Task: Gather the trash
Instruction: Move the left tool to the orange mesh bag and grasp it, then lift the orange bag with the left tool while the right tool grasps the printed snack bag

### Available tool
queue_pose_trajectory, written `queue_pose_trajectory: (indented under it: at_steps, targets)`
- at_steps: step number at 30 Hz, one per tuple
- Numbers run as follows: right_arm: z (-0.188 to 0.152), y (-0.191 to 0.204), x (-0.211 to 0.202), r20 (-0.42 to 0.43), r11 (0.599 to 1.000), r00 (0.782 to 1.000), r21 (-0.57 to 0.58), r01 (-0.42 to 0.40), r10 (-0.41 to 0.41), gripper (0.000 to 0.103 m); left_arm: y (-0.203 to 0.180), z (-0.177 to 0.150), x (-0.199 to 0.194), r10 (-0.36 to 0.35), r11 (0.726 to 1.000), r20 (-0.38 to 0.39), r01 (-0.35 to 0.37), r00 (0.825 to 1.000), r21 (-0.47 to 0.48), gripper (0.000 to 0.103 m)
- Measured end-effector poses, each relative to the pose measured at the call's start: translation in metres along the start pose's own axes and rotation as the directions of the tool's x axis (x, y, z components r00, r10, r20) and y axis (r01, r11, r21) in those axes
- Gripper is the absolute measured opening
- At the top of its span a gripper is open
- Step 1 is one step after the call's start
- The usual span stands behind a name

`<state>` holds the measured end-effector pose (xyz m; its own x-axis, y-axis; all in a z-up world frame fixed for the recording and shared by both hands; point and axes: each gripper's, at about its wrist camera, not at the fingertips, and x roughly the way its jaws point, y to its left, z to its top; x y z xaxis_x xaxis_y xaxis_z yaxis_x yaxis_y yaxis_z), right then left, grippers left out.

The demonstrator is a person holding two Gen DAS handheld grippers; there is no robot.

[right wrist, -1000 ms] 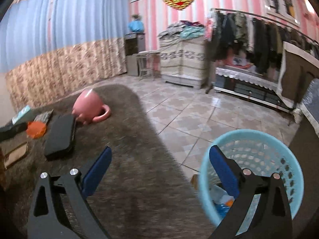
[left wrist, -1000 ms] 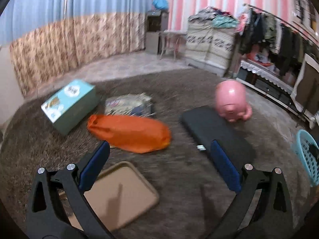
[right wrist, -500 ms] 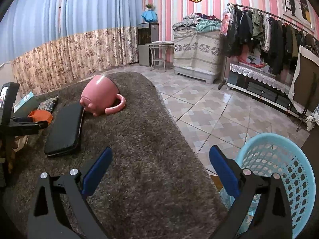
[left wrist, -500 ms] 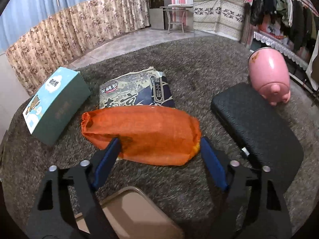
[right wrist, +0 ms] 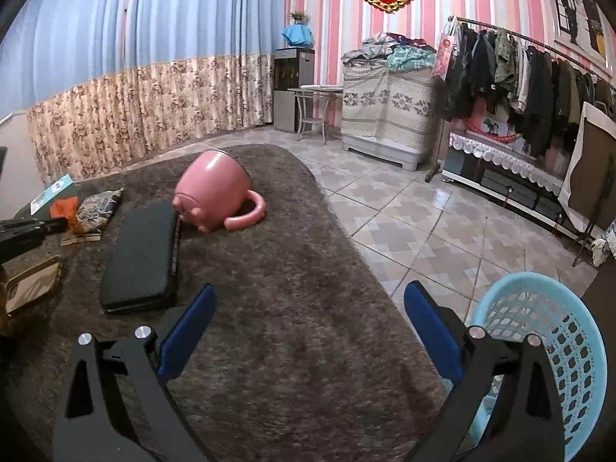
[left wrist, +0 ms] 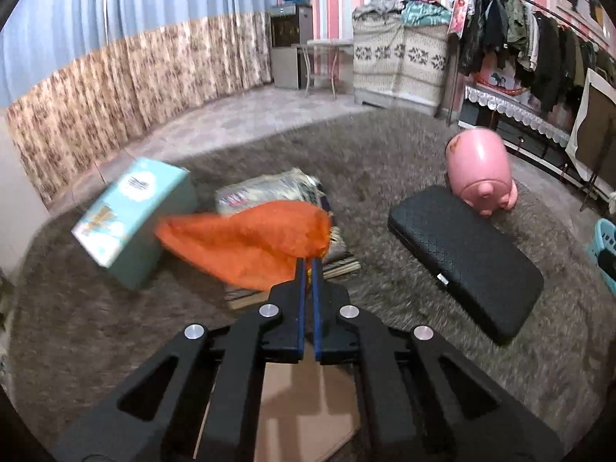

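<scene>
My left gripper is shut on the near edge of an orange bag, which hangs lifted and blurred above a printed packet on the brown rug. In the right wrist view the same orange bag shows small at the far left, by the left gripper's black body. My right gripper stands open over the rug with nothing between its fingers. A light blue laundry-style basket sits at its right, on the tiled floor by the rug's edge.
A teal box lies left of the bag. A black padded case and a tipped pink pig-shaped mug lie to the right. A brown tray sits under my left gripper. Curtains, a clothes rack and covered furniture line the walls.
My left gripper came down onto the orange bag, shut on its edge and has pulled it up off the rug. My right gripper swung left, away from the basket.
</scene>
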<state>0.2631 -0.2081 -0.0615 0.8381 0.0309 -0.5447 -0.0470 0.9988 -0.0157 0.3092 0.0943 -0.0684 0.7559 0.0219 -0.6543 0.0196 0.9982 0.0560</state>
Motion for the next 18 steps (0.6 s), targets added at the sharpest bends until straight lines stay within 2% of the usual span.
queue_pose_trajectory:
  at_steps: [5, 9, 18]
  targets:
    - [0.006, 0.024, -0.002, 0.008, 0.999, 0.999, -0.020, -0.039, 0.039, 0.096, 0.026, -0.006, -0.036, 0.039, 0.999, 0.057, -0.039, 0.998, 0.000, 0.001]
    - [0.008, 0.048, -0.002, 0.009, 0.996, 0.998, -0.062, -0.062, 0.063, 0.096, 0.066, -0.019, -0.065, 0.059, 0.995, 0.088, -0.051, 0.994, -0.087, 0.001]
    - [0.016, 0.103, 0.004, 0.000, 0.984, 0.991, -0.118, -0.133, 0.133, 0.096, 0.140, -0.058, -0.082, 0.169, 0.967, 0.076, -0.150, 0.983, -0.208, 0.000]
